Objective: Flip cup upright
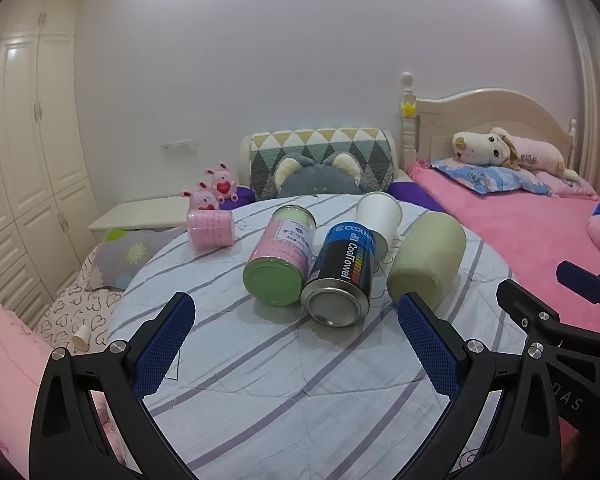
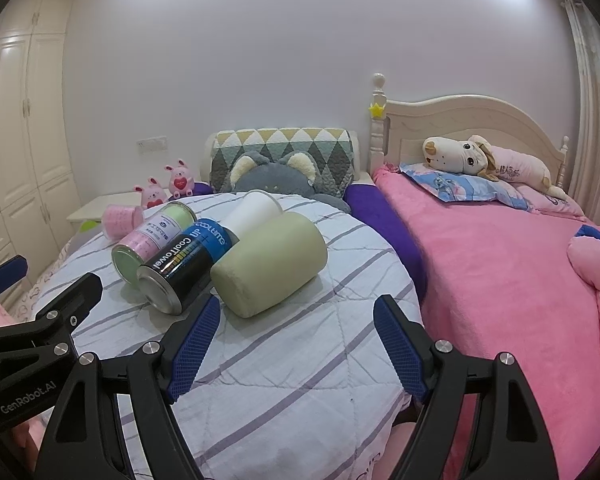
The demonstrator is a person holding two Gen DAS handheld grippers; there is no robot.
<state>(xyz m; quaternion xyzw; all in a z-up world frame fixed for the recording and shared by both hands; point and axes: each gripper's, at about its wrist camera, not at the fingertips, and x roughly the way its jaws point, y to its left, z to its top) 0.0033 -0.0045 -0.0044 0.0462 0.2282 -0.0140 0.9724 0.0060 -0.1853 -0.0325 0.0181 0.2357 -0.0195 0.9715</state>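
the left gripper (image 1: 296, 316) and right gripper (image 2: 296, 316) hang released, holding nothing, over the striped quilt (image 1: 284, 392). the white paper cup (image 1: 378, 216) lies tipped behind the blue-black "cootowel" can (image 1: 342, 272), between the pink-green can (image 1: 280, 256) and the olive cylinder (image 1: 428, 258); contents unseen.

On the striped grey-white quilt (image 1: 284, 392) lay a pink-and-green tin canister (image 1: 278, 256), a black-and-blue CoolTowel can (image 1: 342, 274) and a pale green roll (image 1: 428, 258), side by side.
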